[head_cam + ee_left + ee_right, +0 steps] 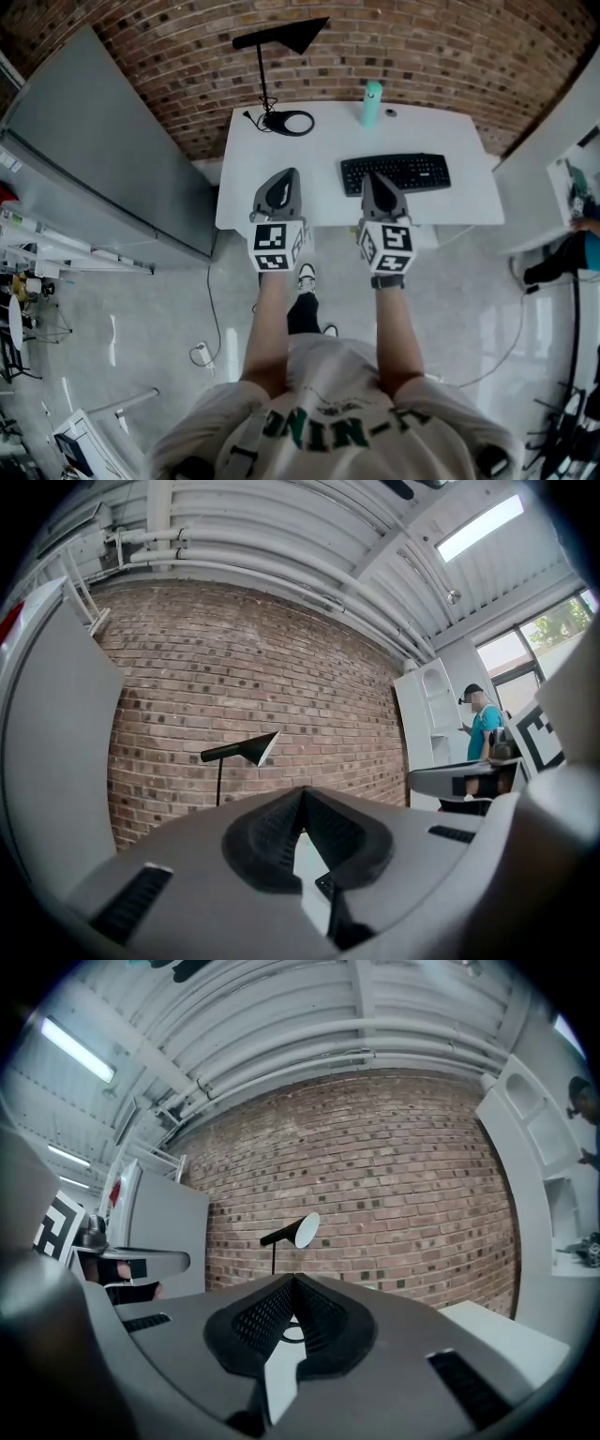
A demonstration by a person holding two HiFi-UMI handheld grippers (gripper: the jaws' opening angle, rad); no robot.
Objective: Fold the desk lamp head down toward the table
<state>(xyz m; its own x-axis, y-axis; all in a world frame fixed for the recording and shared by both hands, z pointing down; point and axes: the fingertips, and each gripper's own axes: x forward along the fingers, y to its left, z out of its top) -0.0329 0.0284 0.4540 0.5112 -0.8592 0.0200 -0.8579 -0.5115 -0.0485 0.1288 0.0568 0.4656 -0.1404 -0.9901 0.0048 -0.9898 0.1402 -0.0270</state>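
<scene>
1. The left gripper (284, 178) is held level over the near edge of the white table (281, 159). Its fingers are pressed together at the tips with nothing between them.
2. The right gripper (373, 180) is alongside it and also level. Its fingers are pressed tight together and hold nothing.
3. The desk lamp (265, 70) stands well beyond the left fingertips and off to their left, at the table's far corner against the brick wall (422, 47).
4. The lamp head (298, 35) is up high, a dark cone on a flat arm atop a thin upright stem. It is not folded down, and neither gripper touches it.
5. In the left gripper view, the head sits above and left of the fingertips. In the right gripper view, it floats almost straight above them.
6. The lamp's ring base (291, 123) lies flat on the table, straight ahead of the left fingertips and well apart from them.
7. A black keyboard (403, 173) lies just past the right fingertips, and a teal bottle (372, 103) stands farther on behind it.
</scene>
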